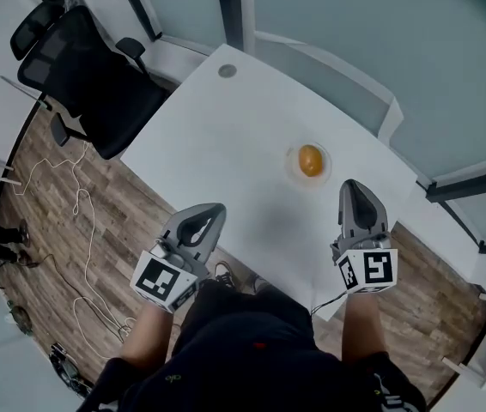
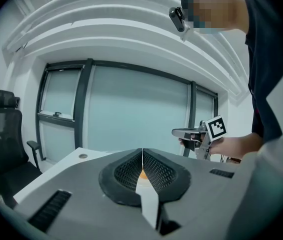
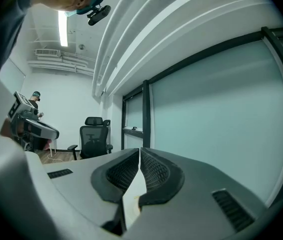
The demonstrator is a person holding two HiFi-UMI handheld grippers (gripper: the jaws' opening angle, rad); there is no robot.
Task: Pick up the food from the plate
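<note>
Both grippers hang at the frame's bottom edge, empty. The left gripper [image 1: 211,211] has its jaws pressed together on nothing, and so does the right gripper [image 1: 352,187]. The food [image 1: 311,160], an orange lump, sits on a small clear plate [image 1: 294,169] right of centre on the white table [image 1: 226,136], just above the right gripper's tip.

The reach looks not yet begun. Next, the nearer right gripper should open its jaws and drop to straddle the food.

It looks nearly round, slightly longer up-and-down the frame, with no clear pointing end.
</note>
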